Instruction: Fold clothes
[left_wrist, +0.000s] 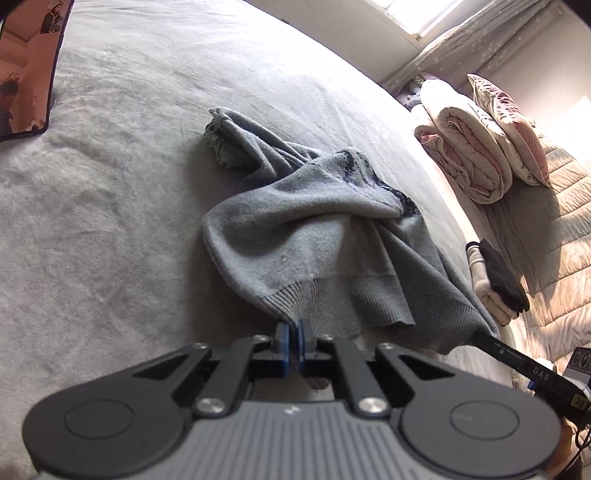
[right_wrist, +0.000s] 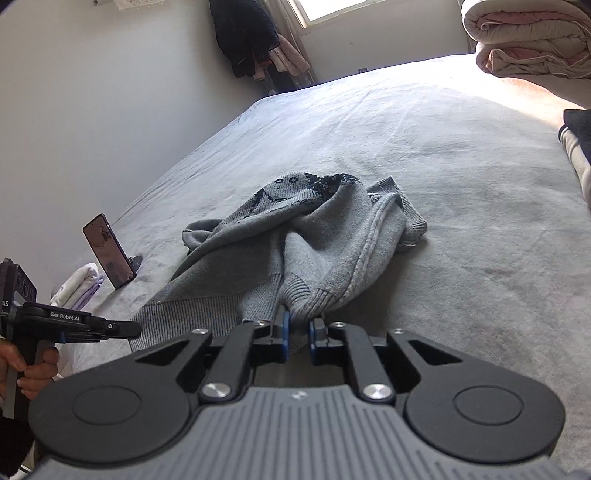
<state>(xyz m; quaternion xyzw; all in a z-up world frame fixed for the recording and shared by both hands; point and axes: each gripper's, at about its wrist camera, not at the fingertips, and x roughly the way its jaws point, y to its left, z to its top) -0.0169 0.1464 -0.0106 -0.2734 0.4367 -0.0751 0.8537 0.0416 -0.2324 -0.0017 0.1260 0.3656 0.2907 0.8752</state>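
A crumpled grey knitted sweater with a dark smiley pattern lies on the grey bed cover. Its ribbed hem faces me and is lifted off the cover at both near corners. In the left wrist view, my left gripper is shut on the hem's left corner, its blue pads pressed together on the knit. My right gripper is shut on a thicker bunch of hem in the right wrist view. Each gripper also shows in the other's view: the right gripper at the hem's far corner, the left gripper held by a hand.
A phone on a stand stands on the bed at the left, with folded pale clothes behind it. Rolled quilts and a pillow are stacked at the bed's right side, near folded clothes. Dark garments hang by the window.
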